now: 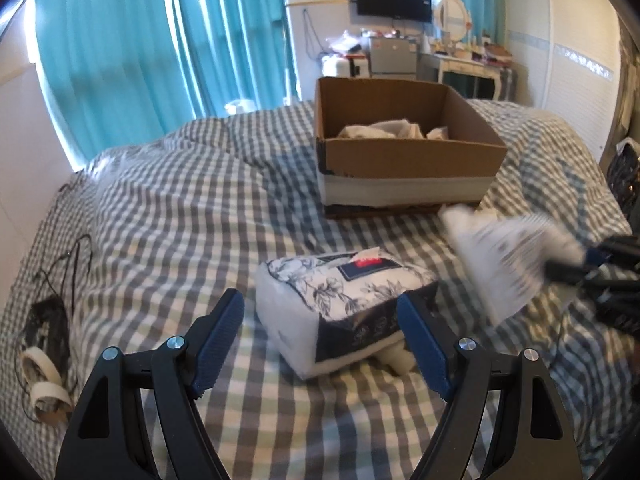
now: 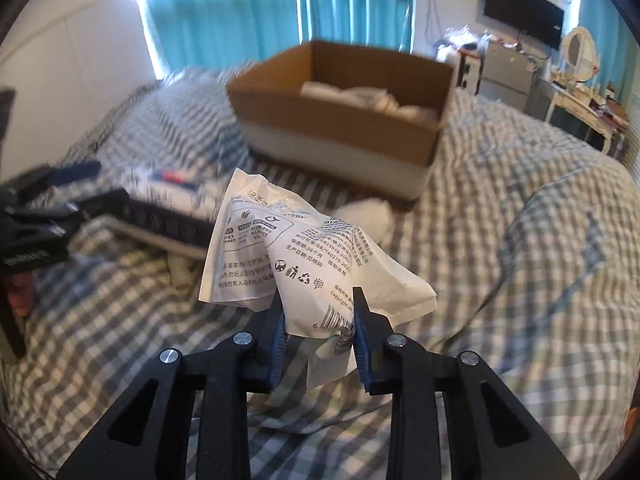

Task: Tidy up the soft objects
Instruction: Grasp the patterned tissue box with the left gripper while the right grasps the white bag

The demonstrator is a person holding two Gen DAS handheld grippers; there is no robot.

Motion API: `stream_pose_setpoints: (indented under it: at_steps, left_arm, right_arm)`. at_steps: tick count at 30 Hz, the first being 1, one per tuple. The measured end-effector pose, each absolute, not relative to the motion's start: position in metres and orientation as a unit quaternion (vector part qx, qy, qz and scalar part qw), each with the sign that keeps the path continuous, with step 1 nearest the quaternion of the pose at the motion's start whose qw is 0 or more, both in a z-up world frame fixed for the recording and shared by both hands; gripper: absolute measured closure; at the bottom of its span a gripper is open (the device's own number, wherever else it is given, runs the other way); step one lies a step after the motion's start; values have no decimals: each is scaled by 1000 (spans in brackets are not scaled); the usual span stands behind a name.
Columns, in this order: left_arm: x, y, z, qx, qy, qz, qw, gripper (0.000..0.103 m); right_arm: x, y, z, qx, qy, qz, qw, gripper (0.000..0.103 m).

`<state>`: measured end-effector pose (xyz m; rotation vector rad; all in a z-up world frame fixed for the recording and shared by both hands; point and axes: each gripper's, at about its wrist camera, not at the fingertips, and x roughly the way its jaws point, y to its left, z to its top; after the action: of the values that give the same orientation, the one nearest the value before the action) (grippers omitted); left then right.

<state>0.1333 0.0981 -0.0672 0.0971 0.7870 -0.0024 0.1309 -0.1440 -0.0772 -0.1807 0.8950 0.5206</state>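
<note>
A: What am I holding on the right?

B: My right gripper [image 2: 319,322] is clamped on a white printed tissue pack [image 2: 304,256], pinched near its bottom edge and held above the checked bed cover [image 2: 520,240]. I judge it light and crumply; the film buckles, so it could slip out of a shallow pinch.

A: And the left?

B: My left gripper [image 1: 320,340] hangs spread wide, holding nothing, with the floral tissue pack [image 1: 340,292] lying on the bed between its fingers. That one looks soft and squashy, so I'd take it across the narrow middle.

A: Where does it go?

B: Probably the cardboard box [image 1: 404,156] further up the bed, which already holds white soft things
</note>
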Motion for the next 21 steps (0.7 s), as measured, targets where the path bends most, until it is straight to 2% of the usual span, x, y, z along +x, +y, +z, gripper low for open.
stream_pose_setpoints:
  at_steps: [6,9,11,14,16,21]
  left_arm:
    - [156,96,-84,42,417,-1,908,27]
    - [158,96,-87,36,418,-8,908,37]
    - [158,96,-88,34,419,-7,907,40]
    - [156,97,-86,32,414,-10,909,57]
    - [154,99,-82,27,405,-8,914,75]
    - [148,102,-73,20,394,-7,919,84]
  right_arm:
    - [137,-165,-53,-76,401,224,885,75]
    - [141,-175,-52,-65,400,216,888,75]
    - [141,-179,-54,-61,403,216,887,75]
    - [139,-181,-57,-54,407,218,885,75]
    - [137,-180,-56,-55,405,219,886,75]
    - [135,-179,-50,-53,398,220,889,75]
